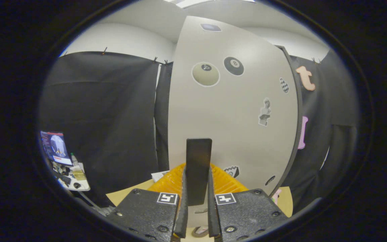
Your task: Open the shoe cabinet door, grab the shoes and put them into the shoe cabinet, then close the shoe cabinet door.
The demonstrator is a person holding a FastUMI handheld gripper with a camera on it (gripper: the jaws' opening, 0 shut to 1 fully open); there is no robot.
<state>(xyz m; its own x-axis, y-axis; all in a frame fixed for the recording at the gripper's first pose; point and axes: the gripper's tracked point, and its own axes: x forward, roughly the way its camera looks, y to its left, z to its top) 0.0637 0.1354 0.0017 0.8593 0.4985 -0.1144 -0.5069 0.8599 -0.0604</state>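
1. The hand-held gripper [197,188] is closed narrowly on the dark handle [198,168] of the shoe cabinet door [233,111].
2. Whether shoes are inside is hidden; probably an opening or closing step.

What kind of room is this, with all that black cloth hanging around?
Probably a curtained recording booth, not a home: black cloth hangs as walls, a white sticker-covered cabinet door stands as a prop, and a cluttered desk with a monitor sits aside. The gripper has its jaws shut on the door's dark handle.
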